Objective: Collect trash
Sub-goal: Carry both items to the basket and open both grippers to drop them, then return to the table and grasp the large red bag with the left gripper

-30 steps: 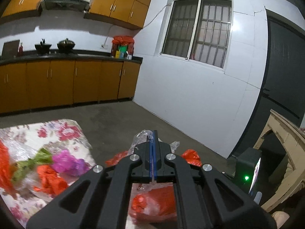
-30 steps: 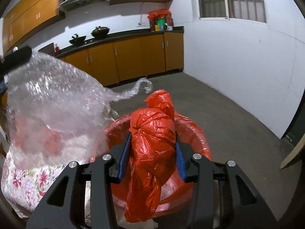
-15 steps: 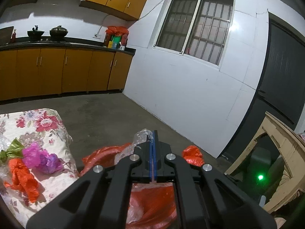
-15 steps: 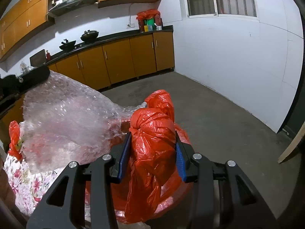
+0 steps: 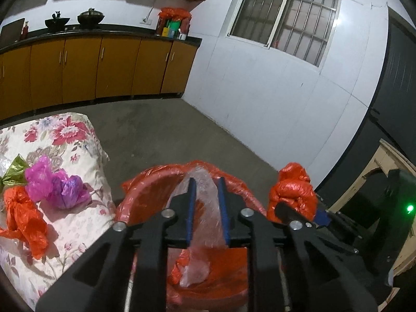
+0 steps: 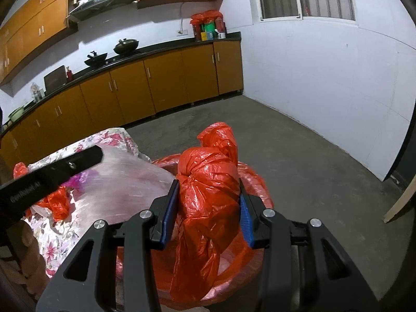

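A: Your left gripper (image 5: pixel 206 186) sits right over the mouth of the red bin bag (image 5: pixel 156 175). Its jaws have just been opening, and the clear bubble wrap (image 5: pixel 205 213) runs between the blue pads and droops into the bag below.

B: Do the pads press on the wrap?

A: From the left wrist view there is a sliver of gap along the pads, so I read your left gripper as released, with the wrap loose between the jaws. In the right wrist view the wrap (image 6: pixel 124 179) is a blurred sheet spread beneath that gripper.

B: And your right gripper (image 6: pixel 209 209)?

A: Clenched on the knotted red plastic bag (image 6: pixel 208 182); both blue pads bite into its sides, the knot stands above the jaws and the tail hangs down into the lined bin. You can also see that bundle (image 5: pixel 292 191) at the right of the left wrist view.

B: What lies on the surface?

A: On the floral cloth (image 5: pixel 72 135) beside the bin rest a crumpled red bag (image 5: pixel 24 214), a purple bag (image 5: pixel 56 184) just beside it, and a green scrap (image 5: pixel 15 170) at the edge, all apart from both of your grippers.
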